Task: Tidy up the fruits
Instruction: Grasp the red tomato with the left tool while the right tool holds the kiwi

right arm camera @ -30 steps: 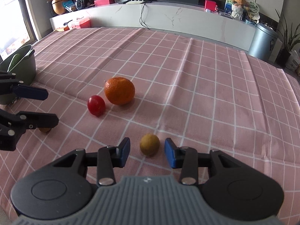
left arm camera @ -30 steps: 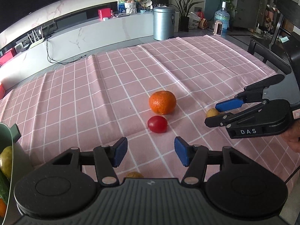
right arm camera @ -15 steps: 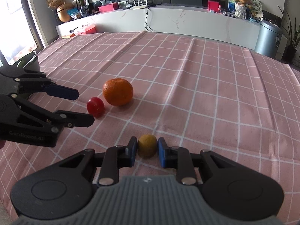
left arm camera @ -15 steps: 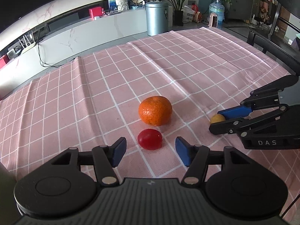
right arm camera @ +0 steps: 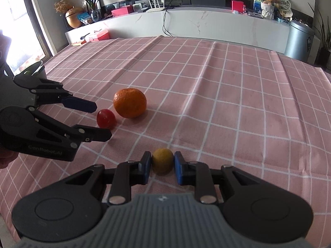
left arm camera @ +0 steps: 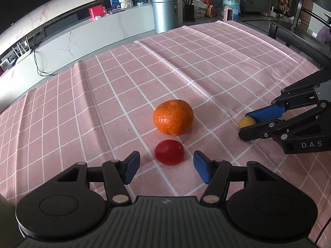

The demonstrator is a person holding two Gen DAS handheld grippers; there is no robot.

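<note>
Both pickups are under way. At lower centre of the right view, the right gripper pinches the yellow fruit. The left gripper, jaws wide, faces the tomato below the orange; it must advance, then close.

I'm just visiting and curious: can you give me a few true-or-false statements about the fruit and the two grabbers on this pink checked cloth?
1. The right gripper is closed on the small yellow fruit. True.
2. The left gripper grips the red tomato. False: its blue pads are spread, not touching the tomato.
3. The orange lies just beyond the tomato. True.
4. The orange is inside a bowl. False: it sits on the tablecloth.
</note>
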